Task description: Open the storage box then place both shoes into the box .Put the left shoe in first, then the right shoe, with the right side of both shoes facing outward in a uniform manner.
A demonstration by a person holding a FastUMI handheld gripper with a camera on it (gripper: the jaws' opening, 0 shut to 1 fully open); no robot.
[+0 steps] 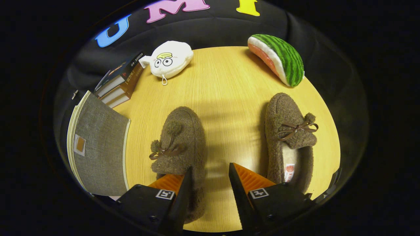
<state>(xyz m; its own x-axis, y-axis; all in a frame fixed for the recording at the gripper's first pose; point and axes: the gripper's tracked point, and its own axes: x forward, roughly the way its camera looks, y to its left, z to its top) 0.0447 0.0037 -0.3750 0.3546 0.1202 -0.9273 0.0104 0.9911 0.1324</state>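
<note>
The storage box, a grey fabric-covered thing with its lid apparently down, lay at the left side of the wooden table, well left of the gripper. Just right of it sat the first brown fleece shoe, toe pointing away, its heel end running under the left finger. The second shoe stood apart to the right, beyond and beside the right finger, its pale lining showing. The gripper's fingers stood apart and gripped nothing; bare table showed in the gap between them. Judging by the box, the opening step had not been done, so the task appeared to be at its very start. The next move would call for swinging the gripper left to the box and finding an edge of the lid to lift; which edge opens could not be told. Beyond the shoes lay a stack of books behind the box, a white plush toy and a plush watermelon slice at the table's far edge.
</note>
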